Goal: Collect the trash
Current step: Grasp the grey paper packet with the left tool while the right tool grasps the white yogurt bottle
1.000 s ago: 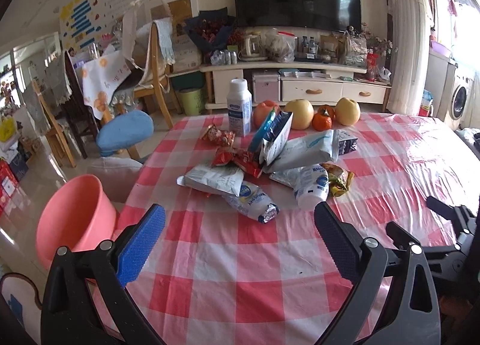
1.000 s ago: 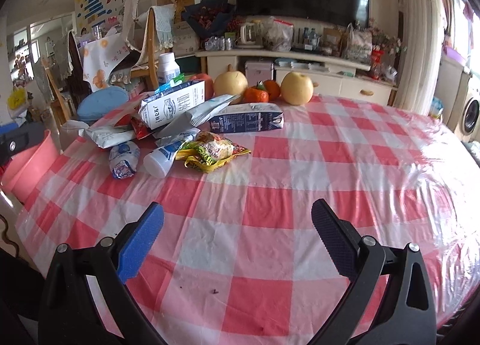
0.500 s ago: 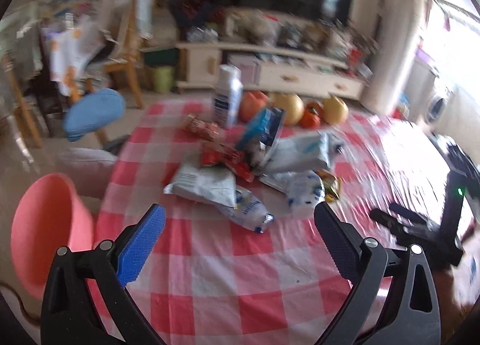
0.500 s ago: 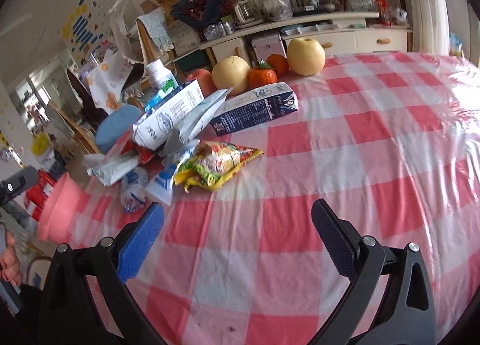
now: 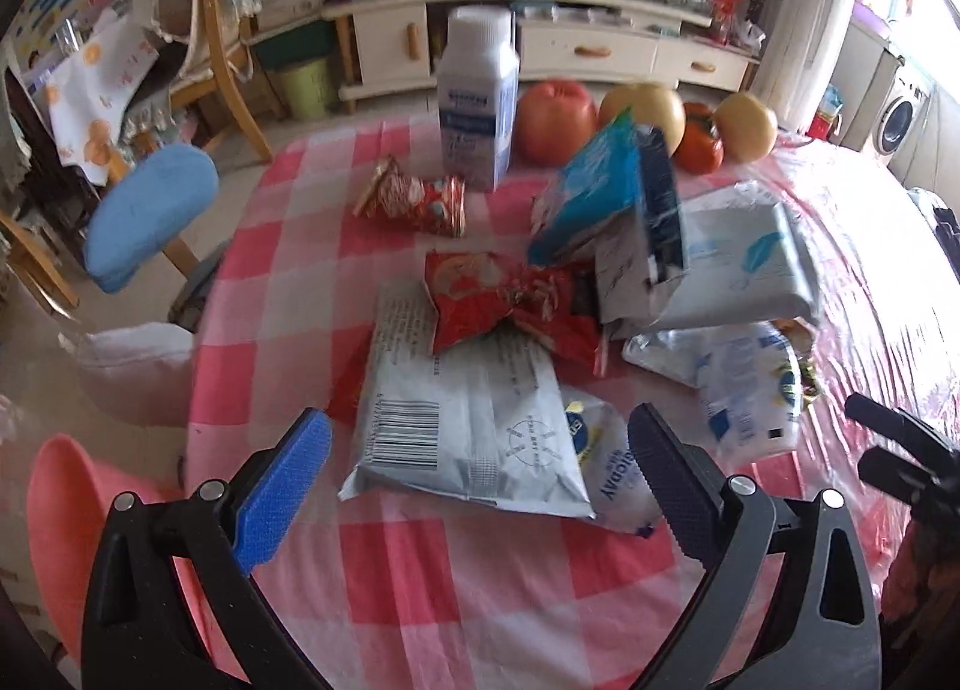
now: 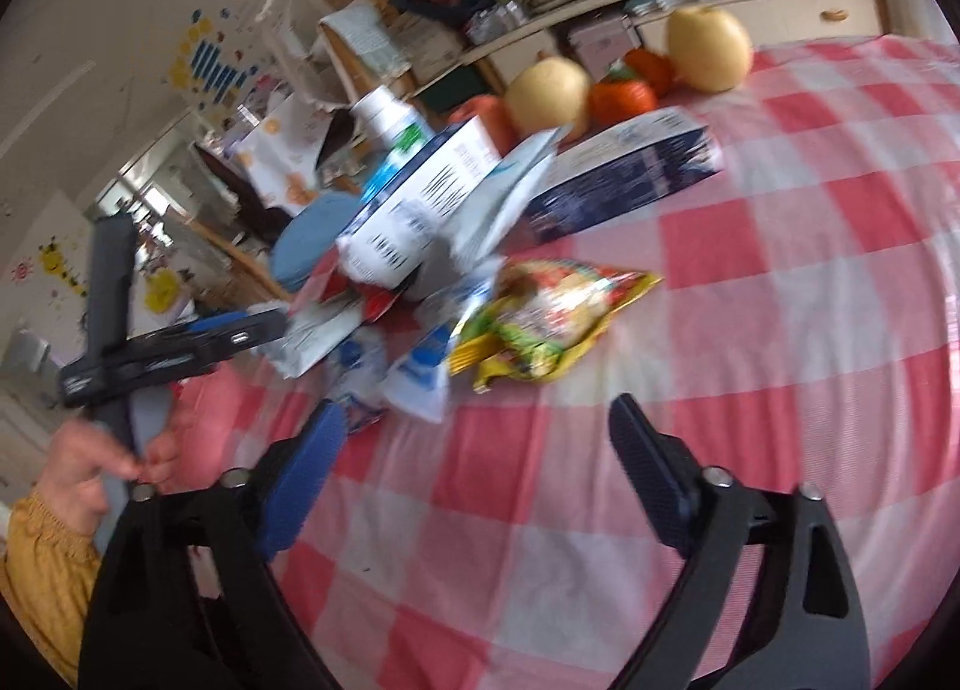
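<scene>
The left tool (image 5: 477,459) hangs released over the near end of the trash pile on the table (image 5: 420,588), its jaws spread either side of a white mailer bag (image 5: 456,420) without touching it. A red snack wrapper (image 5: 498,306) lies on that bag, and a white bottle (image 5: 477,90) stands upright behind the pile. The right tool (image 6: 477,444) is also released; its jaws have just been closing with nothing between them, near a yellow snack bag (image 6: 540,324). A pink basin (image 5: 66,534) sits below the table edge.
</scene>
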`<act>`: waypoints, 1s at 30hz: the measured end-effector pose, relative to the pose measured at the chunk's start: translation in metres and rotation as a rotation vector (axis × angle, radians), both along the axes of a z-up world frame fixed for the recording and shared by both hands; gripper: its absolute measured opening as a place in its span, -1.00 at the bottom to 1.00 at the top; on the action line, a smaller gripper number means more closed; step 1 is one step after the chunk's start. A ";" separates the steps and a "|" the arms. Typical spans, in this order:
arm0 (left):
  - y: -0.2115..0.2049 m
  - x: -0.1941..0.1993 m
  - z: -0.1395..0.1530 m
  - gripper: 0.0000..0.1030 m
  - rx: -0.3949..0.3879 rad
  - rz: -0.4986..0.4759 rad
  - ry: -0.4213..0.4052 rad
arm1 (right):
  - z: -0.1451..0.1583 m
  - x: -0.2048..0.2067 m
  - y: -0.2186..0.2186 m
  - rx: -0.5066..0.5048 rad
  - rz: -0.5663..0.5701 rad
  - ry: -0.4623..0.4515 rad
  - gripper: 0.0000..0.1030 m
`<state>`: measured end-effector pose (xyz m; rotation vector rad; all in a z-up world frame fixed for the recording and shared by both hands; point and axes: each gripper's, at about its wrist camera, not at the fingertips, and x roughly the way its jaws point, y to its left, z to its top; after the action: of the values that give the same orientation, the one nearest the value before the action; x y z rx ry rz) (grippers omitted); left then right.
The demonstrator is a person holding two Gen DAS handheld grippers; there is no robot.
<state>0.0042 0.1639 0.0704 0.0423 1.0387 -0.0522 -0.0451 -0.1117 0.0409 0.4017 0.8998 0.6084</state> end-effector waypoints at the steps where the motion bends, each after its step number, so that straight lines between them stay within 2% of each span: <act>1: 0.000 0.003 -0.005 0.90 0.007 -0.001 0.015 | -0.001 0.000 0.003 0.011 0.010 0.010 0.66; 4: 0.001 0.010 -0.014 0.90 0.023 -0.004 0.038 | -0.004 0.002 0.009 0.044 0.024 0.033 0.63; 7: 0.001 0.014 -0.019 0.90 0.023 -0.004 0.051 | -0.009 0.006 0.018 0.078 0.050 0.055 0.46; 13: -0.004 0.018 -0.029 0.87 0.048 -0.008 0.063 | -0.012 0.016 0.041 0.075 0.087 0.046 0.41; 15: -0.005 0.019 -0.030 0.72 0.059 -0.013 0.065 | -0.012 0.018 0.044 0.065 0.077 0.031 0.30; 18: -0.006 0.018 -0.029 0.69 0.056 -0.009 0.061 | -0.014 0.022 0.045 0.066 0.059 0.028 0.15; 24: -0.007 0.016 -0.028 0.61 0.052 0.006 0.056 | -0.018 0.028 0.043 0.074 0.031 0.035 0.14; 30: -0.008 0.012 -0.024 0.55 0.032 0.036 0.053 | -0.024 0.035 0.034 0.101 0.004 0.082 0.15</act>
<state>0.0164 0.1563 0.0462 0.0518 1.0925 -0.0043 -0.0104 -0.0777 0.0167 0.5187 0.9509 0.6460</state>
